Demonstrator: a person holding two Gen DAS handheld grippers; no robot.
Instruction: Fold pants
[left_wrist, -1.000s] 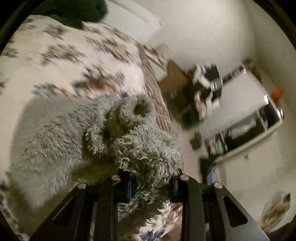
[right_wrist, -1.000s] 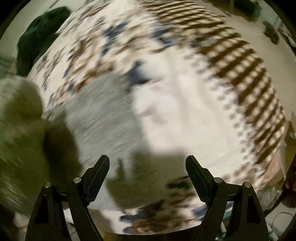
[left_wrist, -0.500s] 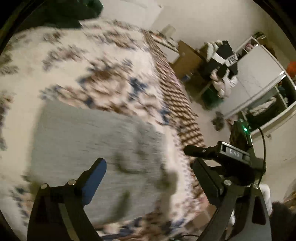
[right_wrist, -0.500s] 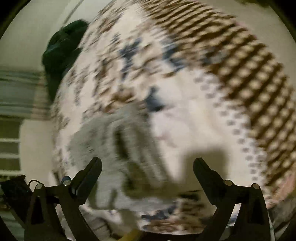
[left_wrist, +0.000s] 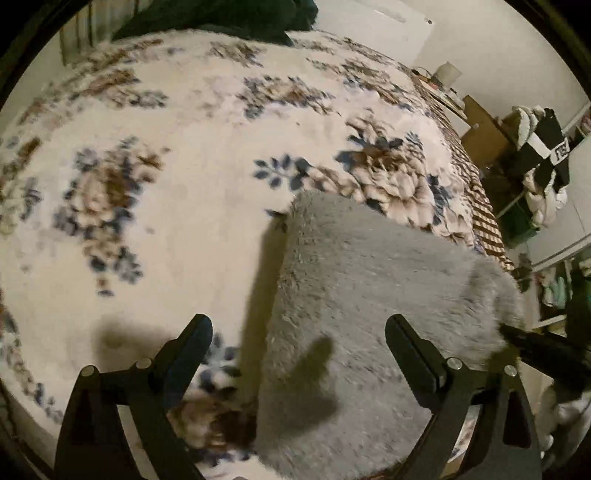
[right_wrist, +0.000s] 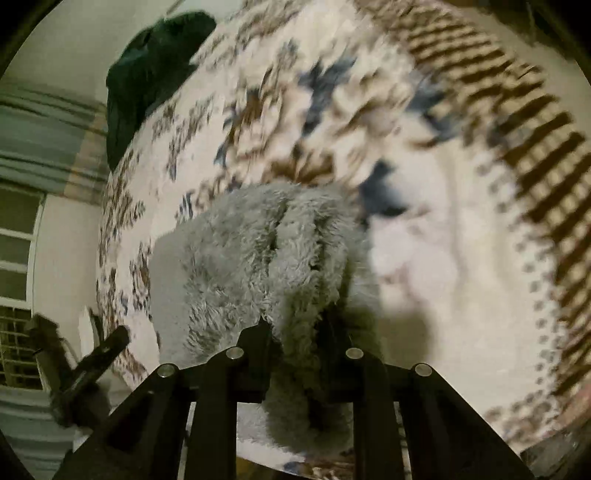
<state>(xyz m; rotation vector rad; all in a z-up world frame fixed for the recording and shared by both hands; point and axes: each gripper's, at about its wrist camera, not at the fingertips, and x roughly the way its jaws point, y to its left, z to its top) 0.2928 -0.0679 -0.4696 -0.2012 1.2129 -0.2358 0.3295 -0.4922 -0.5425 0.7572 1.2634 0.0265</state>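
Grey fuzzy pants (left_wrist: 369, 277) lie folded in a thick block on the flowered blanket (left_wrist: 177, 192) of a bed. My left gripper (left_wrist: 298, 325) hangs wide open above the block's near left part, nothing between its fingers. In the right wrist view the pants (right_wrist: 251, 251) bunch up into folds, and my right gripper (right_wrist: 295, 328) is closing with a tuft of that fabric pinched between its jaws. Its dark finger (left_wrist: 535, 347) shows at the block's right corner in the left wrist view.
A dark green garment (left_wrist: 221, 18) lies at the far end of the bed. The blanket's brown checked border (left_wrist: 487, 229) marks the bed's right edge. Beyond it stand a cabinet and cluttered shelves (left_wrist: 535, 155). A window (right_wrist: 18, 240) is at the left.
The left gripper has let go of the pants, opened wide and swung over the block's left side. The right gripper, open before, has come in and closed on the pants' right edge.
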